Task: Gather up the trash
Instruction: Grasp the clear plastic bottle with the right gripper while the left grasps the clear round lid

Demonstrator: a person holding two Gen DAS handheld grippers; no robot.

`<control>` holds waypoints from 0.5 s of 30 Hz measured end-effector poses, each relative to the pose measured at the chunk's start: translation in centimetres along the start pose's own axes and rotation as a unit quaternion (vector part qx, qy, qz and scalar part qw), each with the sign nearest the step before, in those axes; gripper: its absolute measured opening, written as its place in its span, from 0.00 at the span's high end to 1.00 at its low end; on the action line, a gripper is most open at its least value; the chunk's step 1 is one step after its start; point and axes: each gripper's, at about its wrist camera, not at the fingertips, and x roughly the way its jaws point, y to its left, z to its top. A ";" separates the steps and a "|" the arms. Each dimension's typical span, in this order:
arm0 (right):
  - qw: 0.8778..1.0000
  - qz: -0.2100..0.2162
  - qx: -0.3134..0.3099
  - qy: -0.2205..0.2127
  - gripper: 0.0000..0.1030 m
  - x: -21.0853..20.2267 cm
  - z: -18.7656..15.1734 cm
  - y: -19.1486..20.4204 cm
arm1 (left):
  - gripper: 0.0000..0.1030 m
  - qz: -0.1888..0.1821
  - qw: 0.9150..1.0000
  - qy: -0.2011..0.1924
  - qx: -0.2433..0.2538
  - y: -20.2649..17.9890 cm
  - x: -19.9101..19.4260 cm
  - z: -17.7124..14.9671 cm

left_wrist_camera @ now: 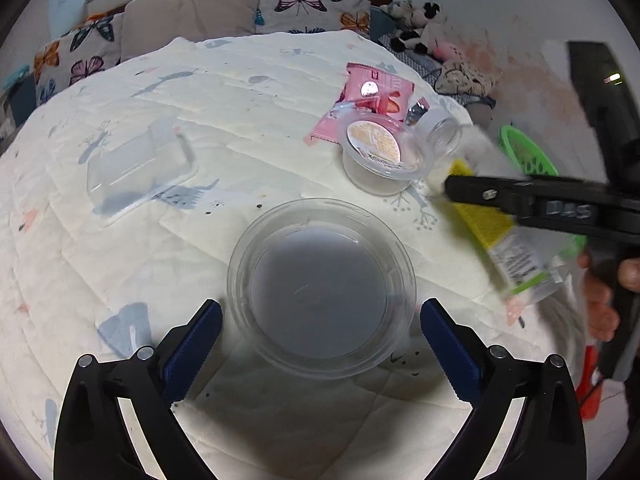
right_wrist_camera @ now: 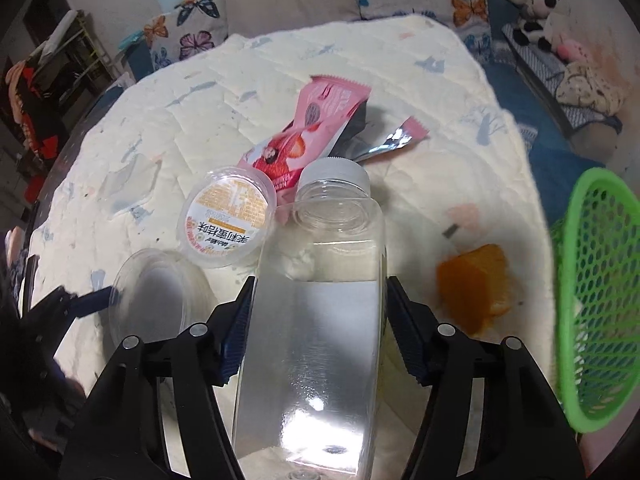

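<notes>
While the right hand-held gripper (right_wrist_camera: 316, 328) clamps the clear bottle (right_wrist_camera: 320, 300) above the quilted bed (right_wrist_camera: 200, 128), carry it level toward the green basket (right_wrist_camera: 600, 280). Spread wide, the left hand-held gripper (left_wrist_camera: 320, 332) straddles the clear bowl (left_wrist_camera: 320, 286); close squarely across its rim.

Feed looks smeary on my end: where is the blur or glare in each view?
Left wrist view: the right gripper and the yellow-labelled clear plastic bottle it holds are motion-blurred; the round clear plastic lid is sharp. Right wrist view: glare streaks the bottle; the orange peel and green mesh basket are soft.
</notes>
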 end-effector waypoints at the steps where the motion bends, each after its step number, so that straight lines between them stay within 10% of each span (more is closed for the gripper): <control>1: 1.000 0.005 -0.001 -0.004 0.39 -0.4 -0.1 -0.2 | 0.07 0.002 1.000 0.001 0.005 -0.2 0.2 0.0; 15: 0.997 0.028 0.012 -0.071 0.39 -7.3 -2.2 -3.7 | 0.07 0.030 0.999 -0.004 0.040 -1.0 1.7 0.8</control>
